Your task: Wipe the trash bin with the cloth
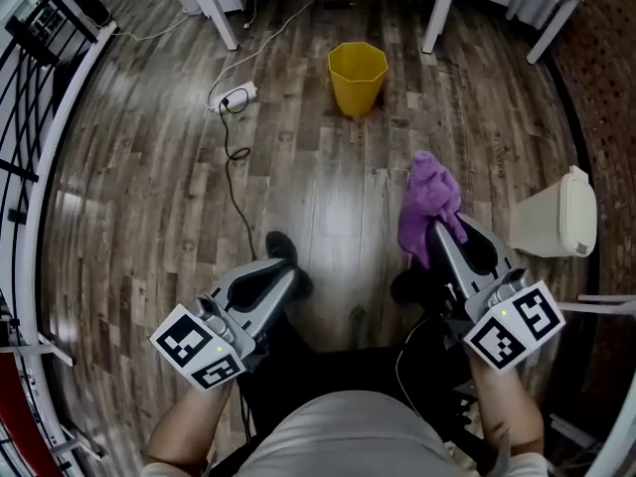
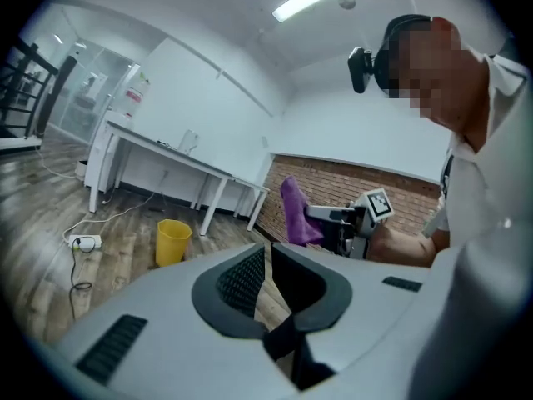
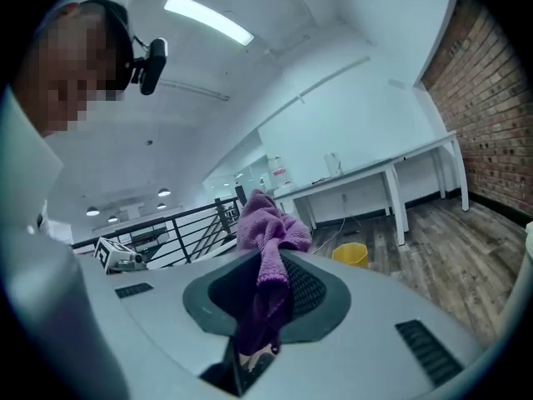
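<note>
The purple cloth [image 1: 429, 202] [image 3: 266, 248] is pinched in my right gripper [image 1: 442, 232] [image 3: 265, 286], whose jaws are closed on it. Most of it bunches up beyond the tips, and a strip runs back between the pads. The yellow bin [image 1: 358, 76] [image 3: 351, 255] stands upright on the wooden floor [image 1: 149, 187], well ahead of both grippers and apart from the cloth, near the white table legs [image 1: 224, 8]. A cream bin with a lid [image 1: 552, 217] sits near my right gripper, off to its right. My left gripper [image 1: 283, 266] [image 2: 268, 277] is alongside, jaws together and empty. A white power strip [image 1: 237, 95] lies left of the yellow bin.
</note>
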`<state>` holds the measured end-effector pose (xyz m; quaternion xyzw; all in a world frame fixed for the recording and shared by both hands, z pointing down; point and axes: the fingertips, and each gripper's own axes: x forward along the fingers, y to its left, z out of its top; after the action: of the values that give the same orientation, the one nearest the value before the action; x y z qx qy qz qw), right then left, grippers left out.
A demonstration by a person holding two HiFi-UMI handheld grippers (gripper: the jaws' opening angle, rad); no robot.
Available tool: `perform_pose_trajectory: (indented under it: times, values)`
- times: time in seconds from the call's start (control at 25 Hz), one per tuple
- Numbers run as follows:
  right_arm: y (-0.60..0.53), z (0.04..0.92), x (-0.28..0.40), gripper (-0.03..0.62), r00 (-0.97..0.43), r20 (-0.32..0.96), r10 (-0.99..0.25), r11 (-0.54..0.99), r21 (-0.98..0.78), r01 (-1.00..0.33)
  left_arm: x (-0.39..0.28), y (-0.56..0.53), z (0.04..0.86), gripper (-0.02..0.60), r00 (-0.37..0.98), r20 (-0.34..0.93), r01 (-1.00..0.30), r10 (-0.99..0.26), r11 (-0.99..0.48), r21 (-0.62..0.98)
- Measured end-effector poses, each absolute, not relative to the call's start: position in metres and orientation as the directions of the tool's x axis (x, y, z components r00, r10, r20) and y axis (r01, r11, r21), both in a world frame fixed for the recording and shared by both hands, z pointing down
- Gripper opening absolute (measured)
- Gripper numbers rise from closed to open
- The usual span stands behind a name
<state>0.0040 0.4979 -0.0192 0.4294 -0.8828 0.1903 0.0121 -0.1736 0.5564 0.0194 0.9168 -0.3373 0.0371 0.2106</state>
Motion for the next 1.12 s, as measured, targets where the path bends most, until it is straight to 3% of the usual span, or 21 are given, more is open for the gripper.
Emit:
perform_pose_trajectory:
  times: [0.12, 0.24, 0.44, 0.84, 1.12]
  values:
    - [0.47, -0.021, 0.014, 0.064, -0.636, 0.212, -0.742, 0.576, -0.284, -0.767, -0.176, 0.527, 0.013, 0.029, 0.791, 0.221, -0.611, -0.57, -0.741, 0.278]
    - [0.423, 0.007, 0.047, 0.064, -0.565, 0.271, -0.78, 0.516, -0.234, -0.824, -0.19, 0.478, 0.027, 0.029, 0.762, 0.209, -0.647, -0.613, -0.708, 0.284]
    - [0.363, 0.053, 0.081, 0.064, -0.467, 0.329, -0.821, 0.365, -0.328, -0.872, -0.182, 0.415, 0.056, 0.029, 0.749, 0.226, -0.661, -0.623, -0.681, 0.315]
    - [0.284, 0.043, 0.092, 0.064, -0.442, 0.282, -0.852, 0.314, -0.4, -0.861, -0.144, 0.338, 0.045, 0.029, 0.781, 0.198, -0.623, -0.593, -0.711, 0.327]
    - [0.229, 0.02, 0.106, 0.064, -0.399, 0.256, -0.88, 0.306, -0.336, -0.891, -0.122, 0.28, 0.024, 0.029, 0.815, 0.158, -0.578, -0.558, -0.762, 0.292]
